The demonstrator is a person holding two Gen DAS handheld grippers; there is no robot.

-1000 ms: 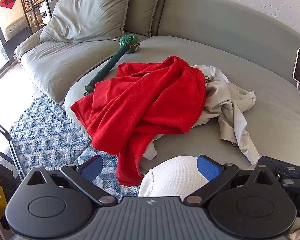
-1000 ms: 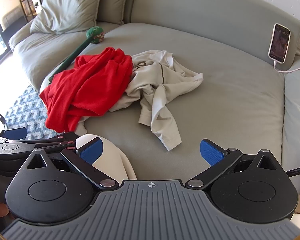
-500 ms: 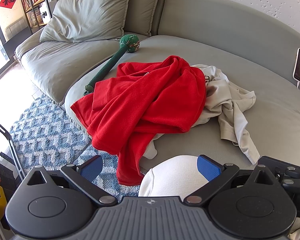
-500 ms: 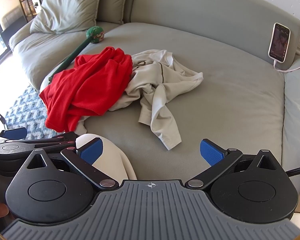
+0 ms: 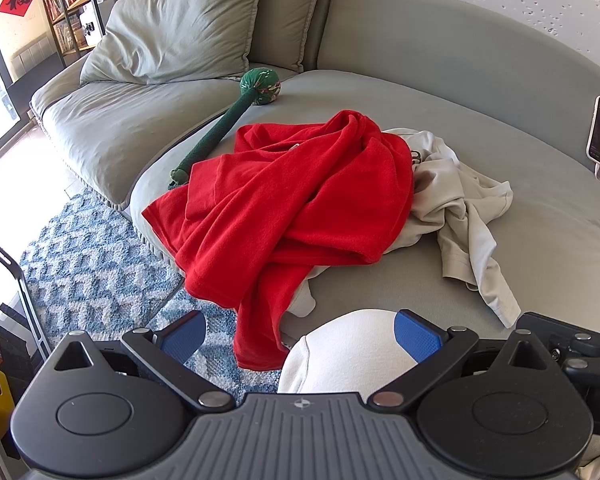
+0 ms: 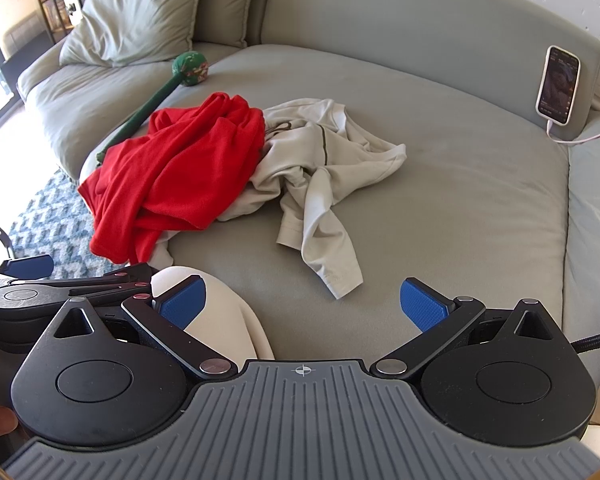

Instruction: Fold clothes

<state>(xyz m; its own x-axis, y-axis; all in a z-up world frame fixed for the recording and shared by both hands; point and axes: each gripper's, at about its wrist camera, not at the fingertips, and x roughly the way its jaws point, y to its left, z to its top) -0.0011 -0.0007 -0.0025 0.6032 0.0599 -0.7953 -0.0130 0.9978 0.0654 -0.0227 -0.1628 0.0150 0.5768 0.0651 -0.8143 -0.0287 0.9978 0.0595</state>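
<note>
Left gripper (image 5: pixel 296 332): held low at the near edge of the sofa, its blue-padded fingers (image 5: pixel 414 334) spread wide with nothing between them; it touches no cloth.

Right gripper (image 6: pixel 302 306): held beside the left one, fingers also spread wide and empty, well short of the clothes.

Red garment (image 5: pixel 296 200): lies crumpled on the left part of the round seat, one end hanging over the front edge toward the rug. It is unfolded and lies partly over the pale one.

Pale shirt (image 6: pixel 320 160): beige-white, bunched up to the right of the red garment, touching it, with part of it tucked beneath the red cloth. One sleeve or hem trails toward the grippers. Unfolded.

Sofa (image 6: pixel 460 208): grey-green, with a curved back behind the round seat; the clothes lie on its left half.

Cushions (image 5: pixel 188 28): two large grey ones propped at the far left of the sofa.

Green stick (image 5: pixel 224 124): a long green handle with a round padded head, lying on the seat behind the red garment, its lower end just beside that cloth.

Phone (image 6: pixel 559 85): leaning upright against the sofa back on the right, screen lit, a white cable running from its base.

Rug (image 5: pixel 92 264): blue and white zigzag, on the floor in front of the sofa.

Knee (image 5: pixel 352 352): in white cloth, close under the grippers.
</note>
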